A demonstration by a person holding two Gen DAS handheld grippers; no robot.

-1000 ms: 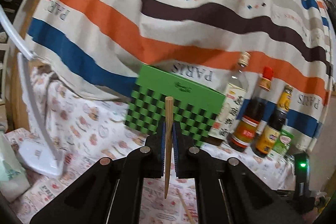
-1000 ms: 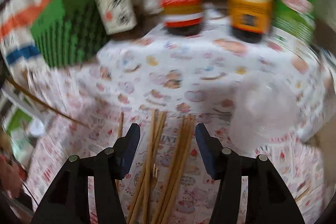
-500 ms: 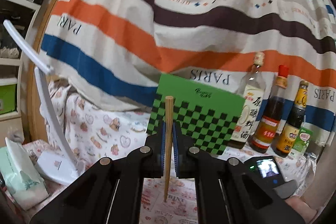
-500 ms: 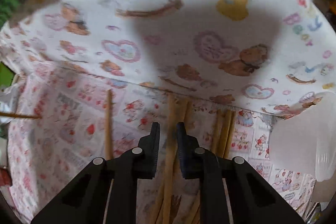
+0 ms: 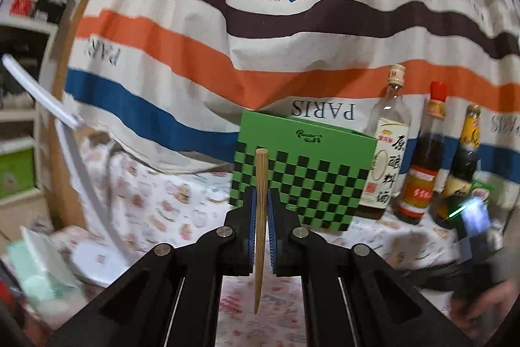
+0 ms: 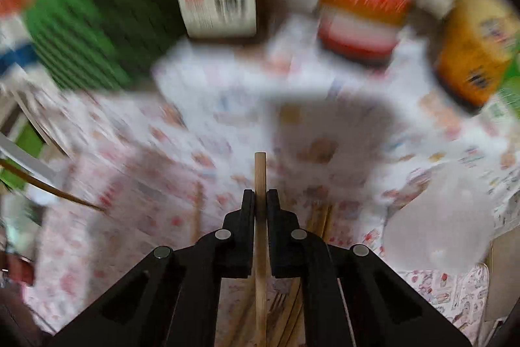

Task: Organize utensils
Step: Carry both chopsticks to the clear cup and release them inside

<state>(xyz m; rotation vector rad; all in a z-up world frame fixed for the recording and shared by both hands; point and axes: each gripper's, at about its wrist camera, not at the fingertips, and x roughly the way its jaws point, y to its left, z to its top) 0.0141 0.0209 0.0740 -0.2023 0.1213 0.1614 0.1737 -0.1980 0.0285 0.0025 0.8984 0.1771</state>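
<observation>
Fingers (image 5: pixel 250 217) of our left gripper (image 5: pixel 259 218) are pinching a single wooden chopstick (image 5: pixel 260 217), held upright in the left wrist view with its blunt end up and its thin tip hanging below the blue pads, clear of the counter (image 5: pixel 182 204). Just beyond it we see a green checkered box (image 5: pixel 308 178) standing on the patterned cloth, and to its right three bottles in a row: a clear bottle with a white label (image 5: pixel 388 152), a dark bottle with a red cap (image 5: pixel 424 165), and a dark bottle with a yellow label (image 5: pixel 463 165). A striped cloth (image 5: pixel 260 31) printed with "PARIS" hangs behind them. A white lamp arm (image 5: pixel 74 158) curves up at far left. At the right edge we make out a blurred black device with a lit screen (image 5: pixel 471 217).

Our right gripper (image 6: pixel 260 207) likewise has its fingers (image 6: pixel 248 210) closed on a second chopstick (image 6: pixel 260 184), which runs along the gap and juts past the tips. The right wrist view is heavily motion-blurred. Under the gripper more chopsticks (image 6: pixel 320 217) lie in a loose group on the counter, with one stray chopstick (image 6: pixel 196 210) lying apart to the left. A translucent plastic cup (image 6: pixel 438 217) shows at near right. The box and bottles appear as smears along the far edge.
</observation>
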